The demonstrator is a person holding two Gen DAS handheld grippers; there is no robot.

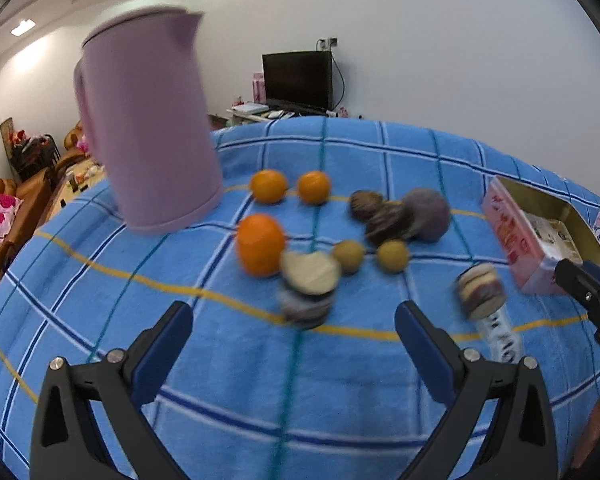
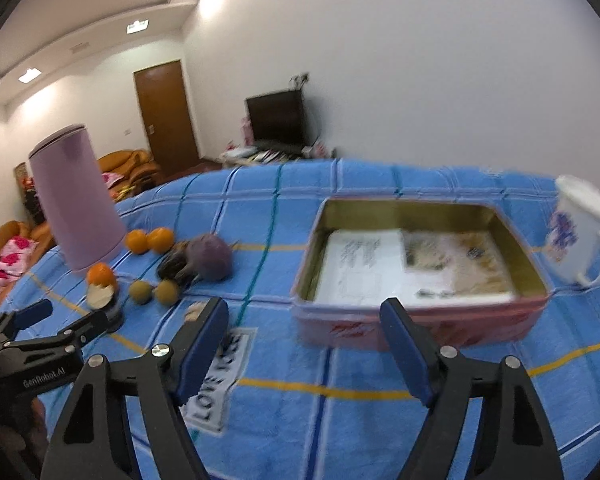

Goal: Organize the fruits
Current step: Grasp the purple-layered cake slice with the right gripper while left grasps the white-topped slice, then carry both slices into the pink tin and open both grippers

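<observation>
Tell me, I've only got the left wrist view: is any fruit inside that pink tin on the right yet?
Observer: No. The right wrist view looks into the pink tin, and it holds only printed paper sheets.
Operator: Is the right gripper carrying anything?
Observer: No. The right gripper is open with nothing between its fingers, and it faces the tin's near wall.
Operator: Anything past the tin?
Observer: A white mug with a purple print stands just to the right of it.
</observation>
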